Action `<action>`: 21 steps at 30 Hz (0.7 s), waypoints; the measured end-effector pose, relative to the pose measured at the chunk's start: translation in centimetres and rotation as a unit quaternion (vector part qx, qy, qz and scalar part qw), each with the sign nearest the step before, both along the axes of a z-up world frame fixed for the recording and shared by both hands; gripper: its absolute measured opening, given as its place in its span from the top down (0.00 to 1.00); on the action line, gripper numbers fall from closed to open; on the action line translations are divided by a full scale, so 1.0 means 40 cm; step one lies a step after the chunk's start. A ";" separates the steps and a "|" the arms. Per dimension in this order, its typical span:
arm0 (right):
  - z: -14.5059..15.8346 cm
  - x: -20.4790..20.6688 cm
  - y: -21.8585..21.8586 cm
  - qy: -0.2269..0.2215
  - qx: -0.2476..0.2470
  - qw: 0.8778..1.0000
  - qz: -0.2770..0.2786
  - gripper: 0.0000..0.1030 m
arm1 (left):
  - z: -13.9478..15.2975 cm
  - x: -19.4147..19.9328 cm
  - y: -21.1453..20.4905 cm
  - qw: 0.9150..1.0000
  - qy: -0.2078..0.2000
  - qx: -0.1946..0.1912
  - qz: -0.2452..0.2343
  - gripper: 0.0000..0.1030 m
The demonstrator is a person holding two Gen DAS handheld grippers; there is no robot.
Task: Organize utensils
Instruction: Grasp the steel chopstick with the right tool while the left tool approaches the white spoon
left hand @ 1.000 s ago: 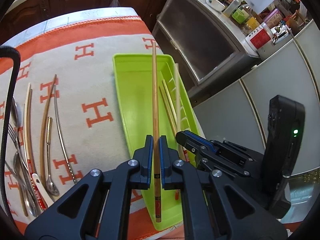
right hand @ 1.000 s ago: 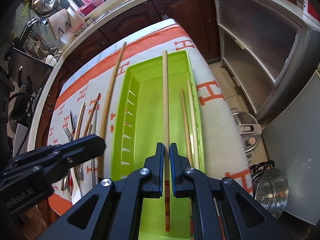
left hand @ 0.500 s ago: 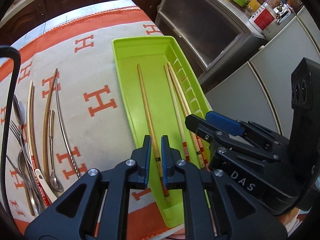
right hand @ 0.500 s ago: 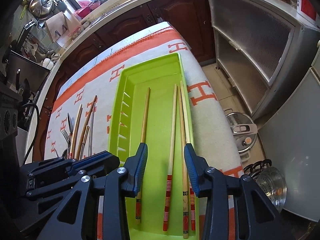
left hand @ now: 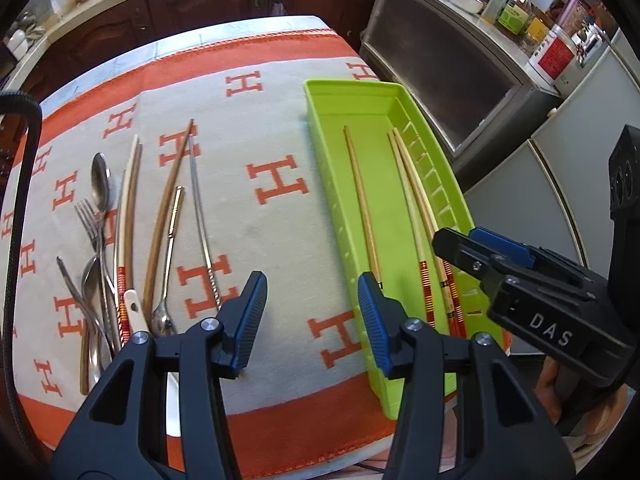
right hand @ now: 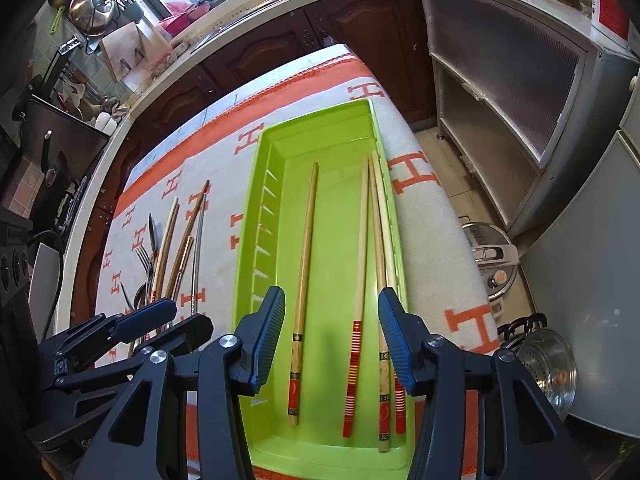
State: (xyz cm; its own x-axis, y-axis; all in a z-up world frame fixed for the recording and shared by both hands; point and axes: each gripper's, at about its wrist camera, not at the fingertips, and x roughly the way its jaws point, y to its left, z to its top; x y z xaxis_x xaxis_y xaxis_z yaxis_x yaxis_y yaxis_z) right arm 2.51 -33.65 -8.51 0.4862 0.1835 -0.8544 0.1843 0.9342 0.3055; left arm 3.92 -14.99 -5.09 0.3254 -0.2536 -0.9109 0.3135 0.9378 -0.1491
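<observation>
Now both grippers stand with jaws apart and nothing between them, each having just been opening after letting go: the left gripper [left hand: 312,312] hangs over the patterned cloth [left hand: 256,216] at lower centre of its frame, beside the near left rim of the green tray [right hand: 244,264], while the right gripper [right hand: 332,336] hovers above the tray's near end at bottom centre of its own view. Four chopsticks [right hand: 360,264] lie lengthwise in the tray, one alone [right hand: 305,264] toward the left and three bunched against the right wall. The unsorted utensils remain on the cloth at the left of the left wrist view: a fork [left hand: 90,220], spoons [left hand: 100,184], a metal chopstick [left hand: 202,216] and several wooden ones [left hand: 164,216], overlapping in a loose pile. That tangle is the likely hazard; a pinch on one thin stick could catch a neighbour and drag or scatter the rest, and slender round handles lying flat on soft cloth may slip from the pads. The tray sits close to the table's right edge, with a pot [right hand: 548,376] on the floor below, so a nudge from either gripper could push it toward the drop. The two grippers also work near each other and could collide.
</observation>
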 end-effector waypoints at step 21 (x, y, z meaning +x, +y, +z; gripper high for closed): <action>0.127 0.008 0.214 -0.034 -0.029 0.994 0.105 0.44 | 0.069 0.019 0.260 0.989 -0.027 -0.082 0.118 0.57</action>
